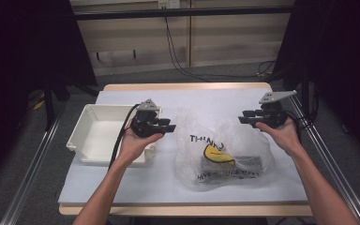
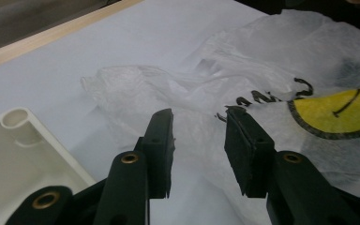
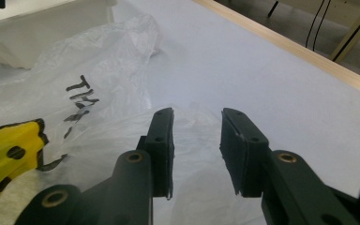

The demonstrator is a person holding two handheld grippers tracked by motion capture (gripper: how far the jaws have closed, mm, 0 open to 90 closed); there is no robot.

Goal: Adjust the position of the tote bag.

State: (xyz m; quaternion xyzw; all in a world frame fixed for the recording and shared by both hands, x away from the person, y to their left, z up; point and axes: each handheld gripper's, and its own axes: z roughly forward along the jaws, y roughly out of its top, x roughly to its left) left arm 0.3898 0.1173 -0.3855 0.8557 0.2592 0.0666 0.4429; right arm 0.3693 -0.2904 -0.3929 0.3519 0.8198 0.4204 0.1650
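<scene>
A thin clear plastic bag [image 1: 225, 150] with black lettering and a yellow smiley face lies crumpled on the white table cover [image 1: 206, 101]. A dark flat object [image 1: 234, 164] shows through the bag near its front. My left gripper [image 1: 170, 125] hovers at the bag's left edge, jaws open, nothing between them. In the left gripper view the bag [image 2: 262, 79] lies just ahead of the open left gripper [image 2: 198, 115]. My right gripper [image 1: 243, 117] is held at the bag's upper right, also open and empty. The right gripper view has the bag [image 3: 84, 93] under and beyond the open right gripper [image 3: 197, 115].
An empty white plastic tub [image 1: 101, 133] stands on the table at the left, beside my left hand; its corner appears again [image 2: 23, 154]. The table's wooden far edge [image 1: 187, 86] runs behind. Metal rails flank the table, and cables lie on the floor beyond.
</scene>
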